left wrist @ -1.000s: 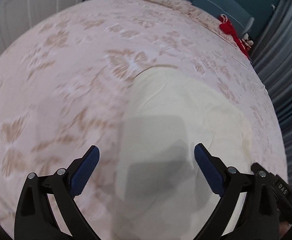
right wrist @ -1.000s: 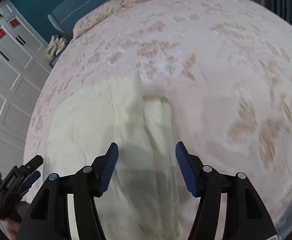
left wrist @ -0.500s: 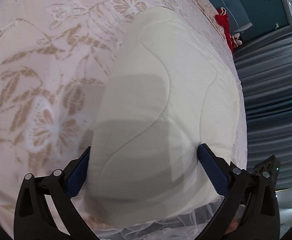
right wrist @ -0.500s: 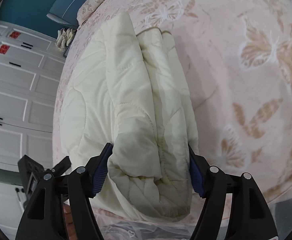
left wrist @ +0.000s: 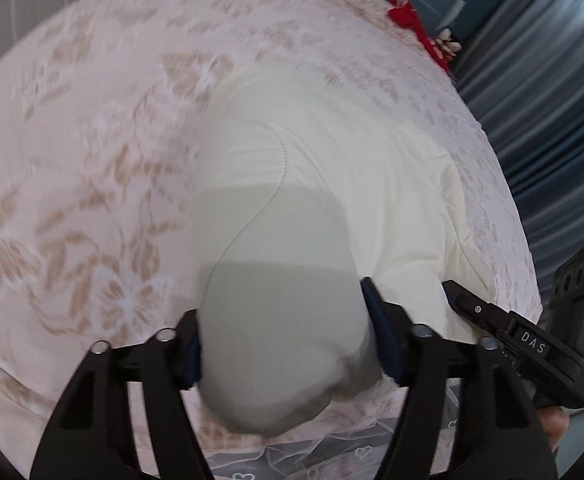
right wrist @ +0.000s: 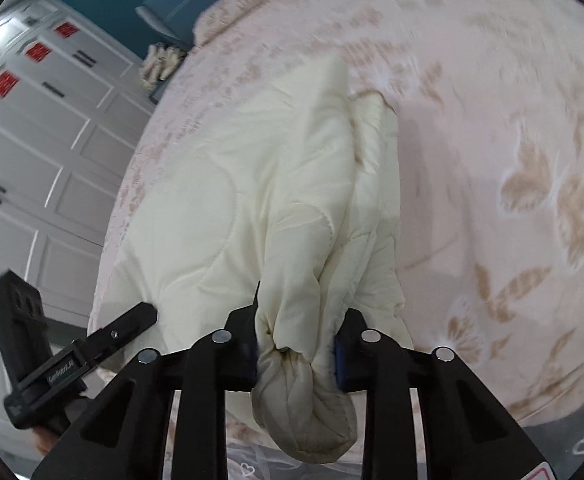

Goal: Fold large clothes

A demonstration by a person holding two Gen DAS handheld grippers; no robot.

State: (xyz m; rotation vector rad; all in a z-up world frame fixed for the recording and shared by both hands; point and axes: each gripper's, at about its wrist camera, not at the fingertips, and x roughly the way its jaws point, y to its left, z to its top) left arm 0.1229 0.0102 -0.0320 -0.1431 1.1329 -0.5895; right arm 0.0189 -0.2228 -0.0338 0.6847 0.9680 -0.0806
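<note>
A cream quilted garment (left wrist: 312, 168) lies folded on the bed near its front edge; it also fills the right wrist view (right wrist: 244, 208). My left gripper (left wrist: 284, 340) is shut on a thick fold of its near left end. My right gripper (right wrist: 296, 344) is shut on a bunched, wrinkled corner of its near right end. Each gripper shows in the other's view, the right one at the lower right (left wrist: 524, 344), the left one at the lower left (right wrist: 64, 364).
The bed has a pink cover with tan butterflies (left wrist: 72, 208). A red item (left wrist: 416, 28) lies at the far corner by grey curtains (left wrist: 548, 80). White cabinets (right wrist: 32, 152) stand left of the bed. A lace bed skirt (left wrist: 292, 460) hangs at the front edge.
Both grippers went from open above the garment to closed on its near edge, one on each end. The cloth is bunched between the fingers and slightly lifted.
</note>
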